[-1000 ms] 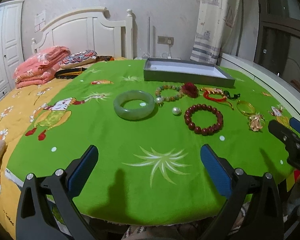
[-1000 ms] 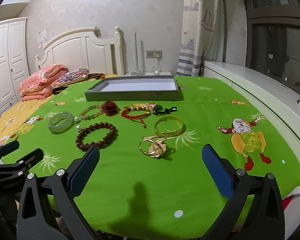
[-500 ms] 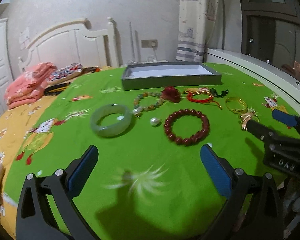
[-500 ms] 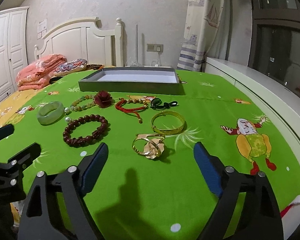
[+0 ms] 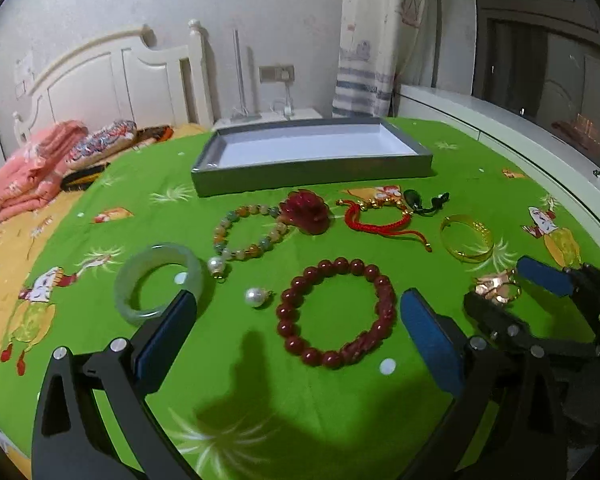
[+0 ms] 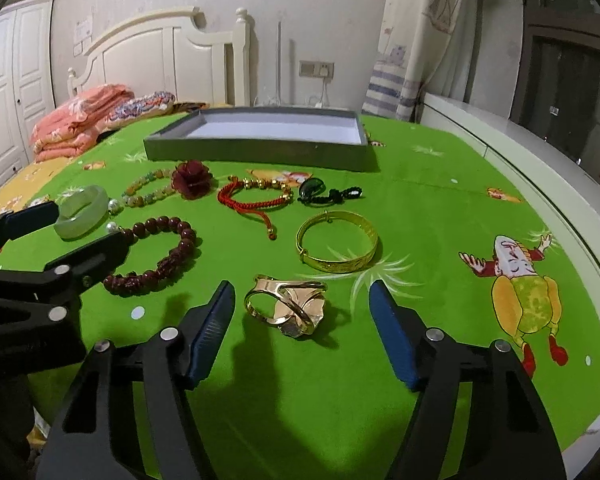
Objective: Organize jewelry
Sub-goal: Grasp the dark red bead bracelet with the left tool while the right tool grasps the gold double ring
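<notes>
- While I am steering both tongs over the bright green patterned bedspread [image 6: 440, 208], it is serving as my work surface, with every piece lying spread out on it so each can be picked singly.
- I am keeping the shallow grey cardboard tray with a white floor [image 6: 259, 156] at the far edge, empty as far as I can see; I judge it to be the destination, set beyond the jewelry so each piece travels forward into it.
- I am holding the left gripper [image 5: 295, 332] released, blue pads wide apart, framing the dark red round-bead bracelet [image 5: 336, 312] without touching it, probably lining it up as this hand's pick.
- I am closing the right gripper [image 6: 302, 332] now; its pads are flanking the rose-gold folded-metal ornament ring [image 6: 287, 306] but not yet pressing on it, so nothing is grasped.
- I am leaving the pale green jade bangle [image 5: 157, 282] lying flat just beside the left pad.
- I am seeing the engraved gold bangle [image 6: 338, 246] lying just beyond the ornament, out of the closing pads' way.
- I am also leaving the red braided cord bracelet [image 6: 255, 196], the pastel multicolour bead strand [image 5: 247, 232] and the dark red flower piece [image 6: 191, 180] nearer the tray.
- Two small white pearls [image 5: 255, 296] are lying loose between bangle and bracelet; I judge they will roll easily.
</notes>
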`<state>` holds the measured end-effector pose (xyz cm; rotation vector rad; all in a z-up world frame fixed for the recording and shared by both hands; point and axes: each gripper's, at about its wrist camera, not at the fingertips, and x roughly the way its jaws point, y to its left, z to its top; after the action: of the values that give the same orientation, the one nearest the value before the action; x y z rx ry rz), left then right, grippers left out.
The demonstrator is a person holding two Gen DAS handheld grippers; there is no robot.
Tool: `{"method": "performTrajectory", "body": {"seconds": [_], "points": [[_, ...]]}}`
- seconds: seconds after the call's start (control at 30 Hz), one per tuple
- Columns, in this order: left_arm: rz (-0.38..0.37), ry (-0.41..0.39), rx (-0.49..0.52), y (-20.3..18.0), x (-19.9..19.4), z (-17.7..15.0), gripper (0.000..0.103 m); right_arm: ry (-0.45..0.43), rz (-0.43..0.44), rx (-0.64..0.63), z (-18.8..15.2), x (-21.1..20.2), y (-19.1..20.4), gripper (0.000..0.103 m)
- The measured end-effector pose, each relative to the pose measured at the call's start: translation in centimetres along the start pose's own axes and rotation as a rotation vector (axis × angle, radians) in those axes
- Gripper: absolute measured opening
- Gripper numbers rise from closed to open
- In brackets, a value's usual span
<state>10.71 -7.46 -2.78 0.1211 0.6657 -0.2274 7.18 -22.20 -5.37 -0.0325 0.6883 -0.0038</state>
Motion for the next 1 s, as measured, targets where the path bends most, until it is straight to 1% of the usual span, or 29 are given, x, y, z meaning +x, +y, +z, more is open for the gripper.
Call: {"method": "performTrajectory", "body": {"seconds": [0.13, 0.2, 0.37, 0.43, 0.47, 0.57, 0.63, 0.73, 0.8, 0.87, 0.93, 1.0], "points": [[0.0, 0.033, 0.013, -0.6, 1.1, 0.5, 0.098, 0.055, 0.006, 0.009, 0.3, 0.9, -0.1, 0.062], [-0.001, 0.063, 0.022, -0.7, 1.8, 0.7, 0.098, 0.078, 0.013, 0.012, 0.4, 1.3, -0.2, 0.058], [-0.021, 0.119, -0.005, -0.3, 3.0, 1.0, 0.099, 0.088, 0.011, -0.006, 0.7, 1.3, -0.1, 0.051], [-0.024, 0.128, -0.012, -0.2, 3.2, 0.9, 0.097, 0.089, 0.018, -0.007, 0.7, 1.3, -0.2, 0.049], [-0.03, 0.125, -0.012, -0.2, 3.1, 0.9, 0.094, 0.09, 0.022, -0.004, 0.7, 1.3, -0.2, 0.048], [-0.051, 0.094, -0.004, -0.3, 2.0, 0.4, 0.094, 0.088, 0.029, 0.008, 0.6, 1.3, -0.6, 0.048], [-0.062, 0.109, 0.007, -0.4, 1.9, 0.0, 0.094, 0.091, 0.032, 0.017, 0.7, 1.3, -0.7, 0.049], [-0.068, 0.134, -0.023, 0.1, 2.1, -0.6, 0.094, 0.088, 0.025, 0.007, 0.5, 1.1, -0.8, 0.05], [-0.053, 0.134, -0.048, 0.7, 2.0, -0.9, 0.092, 0.088, 0.027, 0.013, 0.5, 1.0, -1.0, 0.05], [-0.037, 0.134, -0.063, 1.4, 1.9, -1.1, 0.087, 0.083, 0.03, 0.03, 0.3, 0.9, -1.5, 0.05], [-0.037, 0.13, -0.074, 1.9, 1.6, -1.1, 0.084, 0.08, 0.034, 0.038, 0.2, 0.8, -1.8, 0.05], [-0.055, 0.112, -0.076, 1.7, 1.0, -1.0, 0.083, 0.077, 0.037, 0.04, 0.2, 0.7, -1.9, 0.05]]}}
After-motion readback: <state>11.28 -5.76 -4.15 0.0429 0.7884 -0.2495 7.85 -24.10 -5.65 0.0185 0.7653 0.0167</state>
